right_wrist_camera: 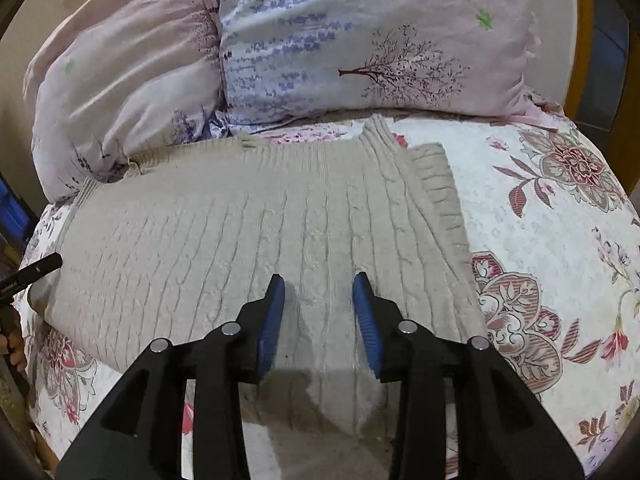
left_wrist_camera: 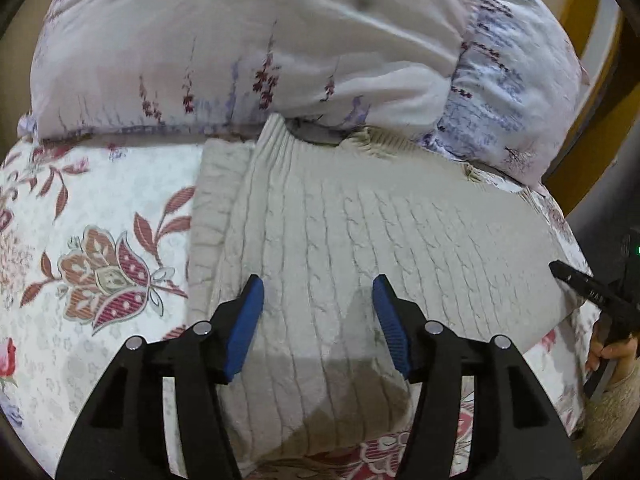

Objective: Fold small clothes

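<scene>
A beige cable-knit sweater (left_wrist_camera: 360, 232) lies flat on the flowered bedspread (left_wrist_camera: 80, 240), with one sleeve folded in along its left side in the left wrist view. It also shows in the right wrist view (right_wrist_camera: 240, 232), with a folded sleeve on its right side. My left gripper (left_wrist_camera: 318, 288) is open and empty, hovering just above the sweater's lower part. My right gripper (right_wrist_camera: 319, 288) is open and empty above the sweater's lower right part. The right gripper's black tip (left_wrist_camera: 580, 284) shows at the far right of the left wrist view.
Two pale pillows with purple floral prints (left_wrist_camera: 260, 40) (right_wrist_camera: 360, 40) lie behind the sweater, touching its collar. The bedspread (right_wrist_camera: 540, 220) extends to the right. A wooden bed frame (left_wrist_camera: 584, 20) stands at the far right.
</scene>
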`<state>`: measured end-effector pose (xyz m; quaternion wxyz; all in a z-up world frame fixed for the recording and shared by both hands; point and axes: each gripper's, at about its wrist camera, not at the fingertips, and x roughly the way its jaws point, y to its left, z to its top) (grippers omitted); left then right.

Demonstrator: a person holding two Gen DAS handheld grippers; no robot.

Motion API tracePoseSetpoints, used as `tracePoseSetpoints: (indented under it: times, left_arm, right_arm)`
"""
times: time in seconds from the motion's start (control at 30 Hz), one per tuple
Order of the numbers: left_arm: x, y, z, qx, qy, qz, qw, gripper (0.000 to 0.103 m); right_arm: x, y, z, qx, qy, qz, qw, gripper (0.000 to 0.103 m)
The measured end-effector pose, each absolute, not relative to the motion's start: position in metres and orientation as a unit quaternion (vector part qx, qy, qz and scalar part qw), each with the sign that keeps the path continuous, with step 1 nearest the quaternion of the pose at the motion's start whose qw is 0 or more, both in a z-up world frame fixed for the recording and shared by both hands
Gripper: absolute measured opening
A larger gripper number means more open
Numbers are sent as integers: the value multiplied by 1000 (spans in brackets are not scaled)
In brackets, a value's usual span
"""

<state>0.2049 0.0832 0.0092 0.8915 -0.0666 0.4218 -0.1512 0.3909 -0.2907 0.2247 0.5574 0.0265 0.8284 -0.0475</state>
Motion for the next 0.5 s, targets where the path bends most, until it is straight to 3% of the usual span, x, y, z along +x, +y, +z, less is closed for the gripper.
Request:
tracePoseSetpoints:
  times: [0.07,0.23,0.5]
  left_arm:
    - [204,84,11,-69,421,-155,891,65]
    - [208,115,24,-161,399,-151,890,77]
    - [232,171,5,-314,416,-112,846,79]
  right_arm:
    - [396,-290,225,27,832,-54,552,41]
    - [412,-267,224,39,816,-21,576,58]
    - [413,-203,193,30,819,55,570,59]
